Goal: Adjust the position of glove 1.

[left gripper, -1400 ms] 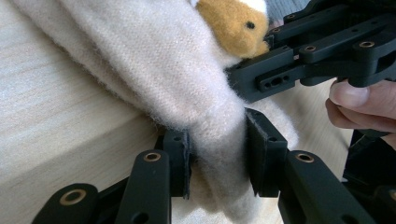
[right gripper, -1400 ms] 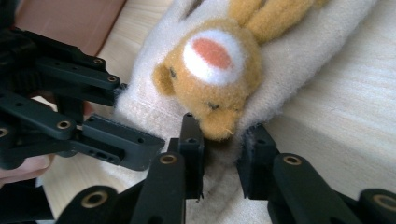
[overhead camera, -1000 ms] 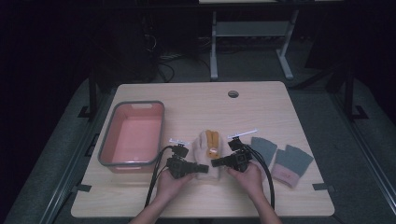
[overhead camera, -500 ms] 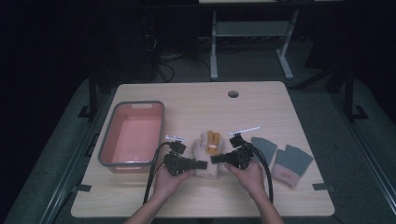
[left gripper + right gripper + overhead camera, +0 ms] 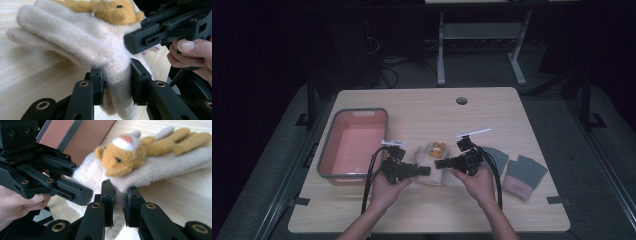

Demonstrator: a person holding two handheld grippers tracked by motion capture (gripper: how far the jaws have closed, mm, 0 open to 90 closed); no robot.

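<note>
A cream knitted glove (image 5: 428, 161) with an orange plush bear (image 5: 438, 147) sewn on it lies mid-table, its near end raised. My left gripper (image 5: 426, 171) is shut on that near edge from the left. My right gripper (image 5: 438, 163) is shut on it from the right. In the left gripper view the jaws (image 5: 117, 81) pinch a fold of the glove (image 5: 75, 42), with the bear (image 5: 112, 8) above. The right gripper view has its jaws (image 5: 119, 195) clamped on the glove (image 5: 160, 168) just below the bear (image 5: 120, 157). Both grippers' tips sit close together.
A pink bin (image 5: 354, 145) with a grey rim stands at the left; its wall (image 5: 82, 135) lies behind the glove. Two grey gloves (image 5: 497, 157) (image 5: 524, 173) lie to the right. The wooden table (image 5: 422, 110) has a cable hole (image 5: 461, 100) at the back.
Both hands have risen a little with the glove's near edge held in both grippers. The jaws have stayed shut.
</note>
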